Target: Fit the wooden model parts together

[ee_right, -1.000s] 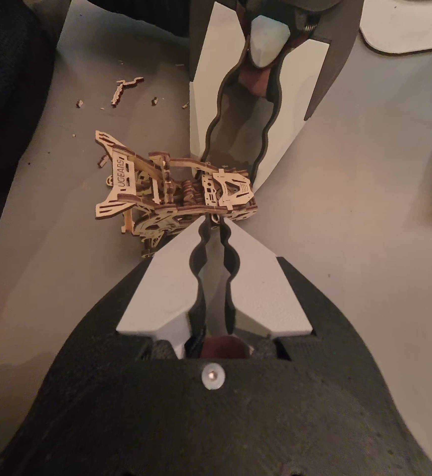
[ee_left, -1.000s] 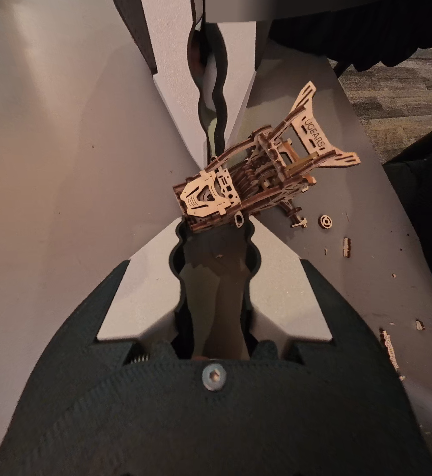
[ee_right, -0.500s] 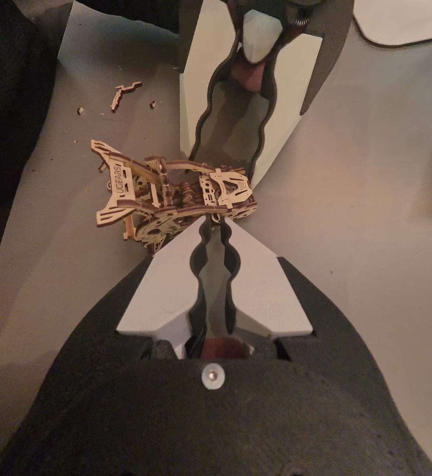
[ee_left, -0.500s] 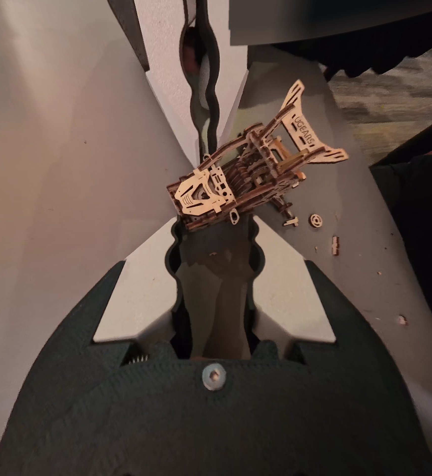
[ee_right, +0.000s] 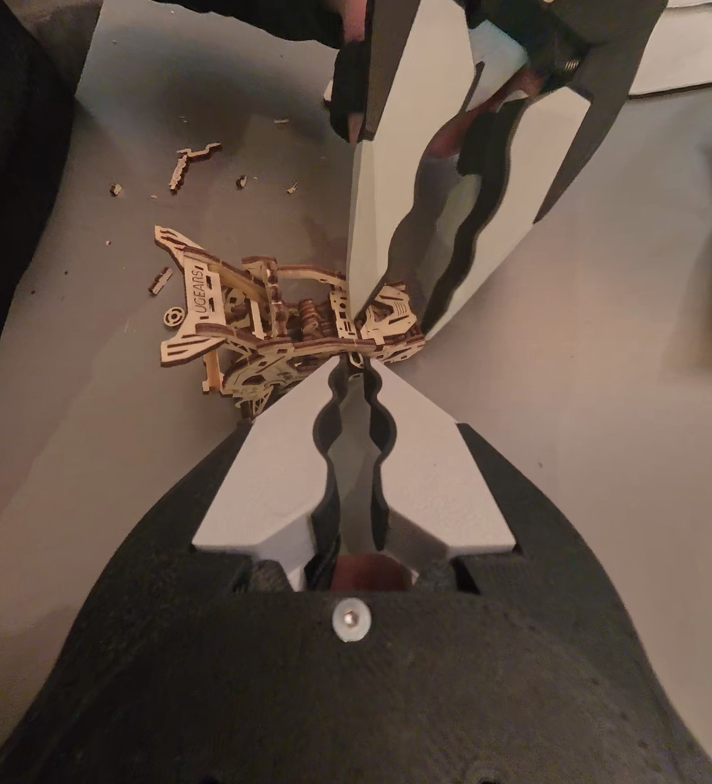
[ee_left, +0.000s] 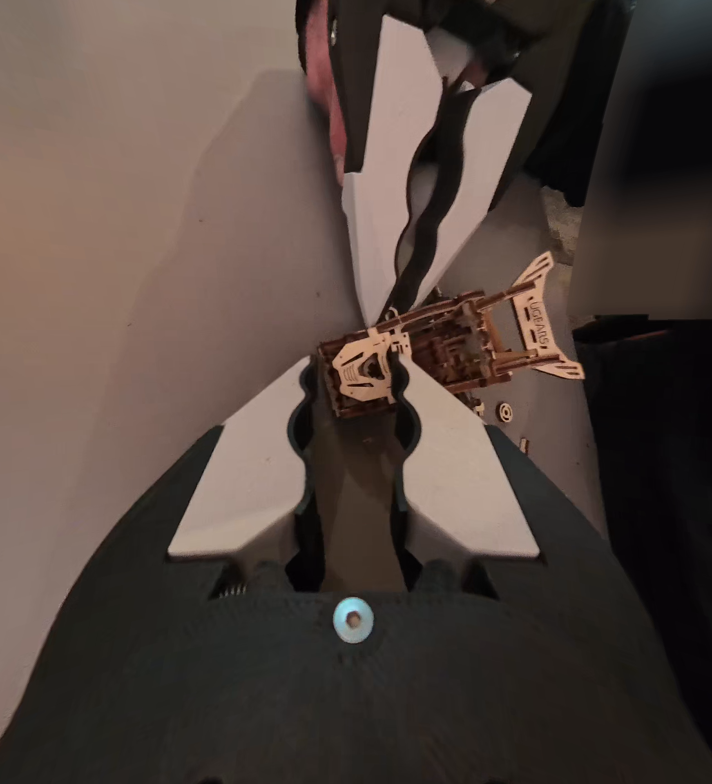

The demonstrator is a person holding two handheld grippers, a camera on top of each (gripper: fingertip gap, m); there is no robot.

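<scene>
Both grippers are on the little wooden model (ee_right: pixel 290 322) at once, one from each end of its front block. The model is a laser-cut plywood thing, packed with tiny gears in the middle and a forked tail piece sticking out at one end. It sits low over the grey table (ee_right: pixel 558 403), tilted a bit; I can't tell if its underside is touching.

The left gripper (ee_left: pixel 356 373) has its two white fingers either side of the model's pale front plate, jaws spread fairly wide and grasping that front block between the dark wavy pads. In the right wrist view the same gripper (ee_right: pixel 388 322) comes down from the far side, tips around that same end.

The right gripper (ee_right: pixel 353 360) is nearly clenched, its fingertips pinching a small tab on the near edge of the model's frame. From the left wrist view it (ee_left: pixel 392 314) reaches in from the far side, tips right on the model (ee_left: pixel 439 356).

Loose bits lie on the table: a small wooden ring (ee_right: pixel 173 317) just beside the tail, a short strip (ee_right: pixel 160 281), and a jagged offcut (ee_right: pixel 190 163) farther away with some crumbs around it.
</scene>
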